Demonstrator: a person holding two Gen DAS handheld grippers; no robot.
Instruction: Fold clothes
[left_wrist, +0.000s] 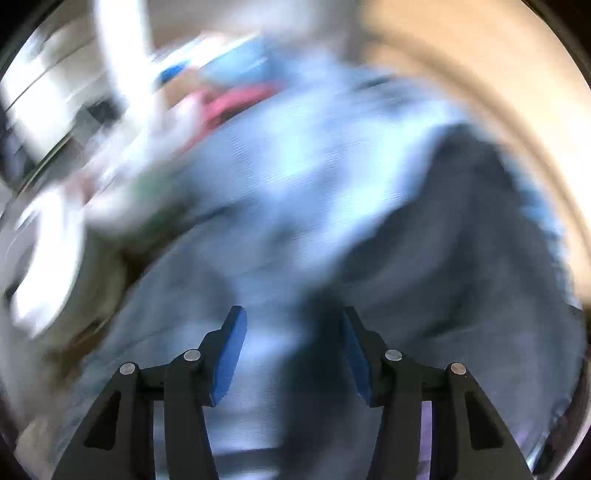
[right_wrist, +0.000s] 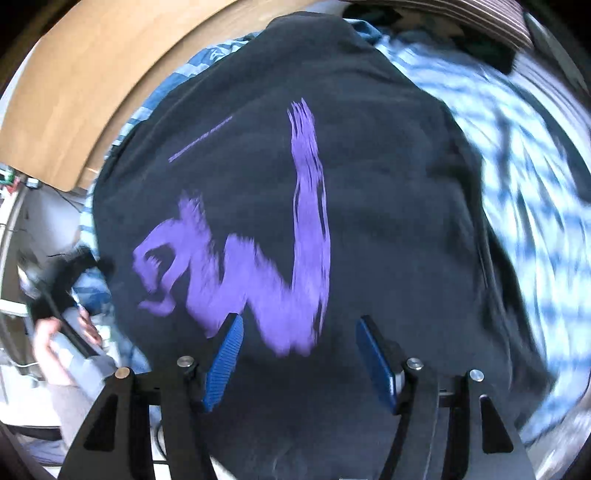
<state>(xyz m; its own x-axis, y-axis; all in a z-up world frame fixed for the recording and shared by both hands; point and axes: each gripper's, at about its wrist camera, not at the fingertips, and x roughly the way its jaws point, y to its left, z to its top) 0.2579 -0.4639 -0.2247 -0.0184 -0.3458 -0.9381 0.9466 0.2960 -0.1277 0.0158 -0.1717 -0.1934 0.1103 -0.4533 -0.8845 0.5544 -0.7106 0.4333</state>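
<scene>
A black T-shirt with a purple brush-stroke print lies spread out and fills the right wrist view. My right gripper hovers open just over its near part, holding nothing. The left wrist view is badly blurred. My left gripper is open above a pale blue cloth, with the dark T-shirt to its right. In the right wrist view, the left gripper shows blurred at the shirt's left edge, held by a hand.
A blue-and-white striped cloth lies under the shirt and spreads to the right. A light wooden surface curves along the far left. A blurred pink item and other clothes lie beyond the pale cloth. A brown striped fabric sits at the top.
</scene>
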